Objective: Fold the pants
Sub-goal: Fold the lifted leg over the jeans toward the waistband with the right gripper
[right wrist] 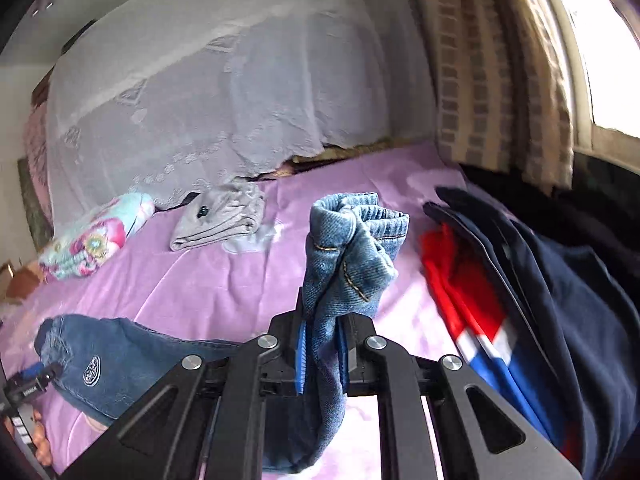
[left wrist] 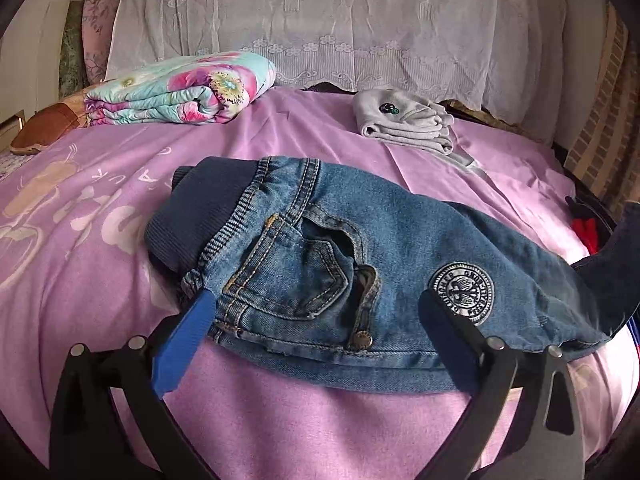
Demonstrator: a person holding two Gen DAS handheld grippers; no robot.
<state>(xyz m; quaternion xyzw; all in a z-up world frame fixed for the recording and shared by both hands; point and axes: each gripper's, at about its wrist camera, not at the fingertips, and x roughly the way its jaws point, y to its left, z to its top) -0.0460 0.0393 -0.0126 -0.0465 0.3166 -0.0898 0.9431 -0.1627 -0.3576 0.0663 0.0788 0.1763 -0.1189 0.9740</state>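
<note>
Small blue jeans with a navy ribbed waistband and a round white patch lie on the purple bed sheet. My left gripper is open, its blue-padded finger at the jeans' waist corner and the other finger resting by the patch. In the right wrist view my right gripper is shut on the bunched leg ends of the jeans, held above the sheet. The waist part of the jeans lies at lower left, beside the left gripper and a hand.
A folded floral quilt and a folded grey garment lie at the back of the bed. A navy, red and blue garment lies to the right. Lace-covered pillows stand behind, with a curtain at right.
</note>
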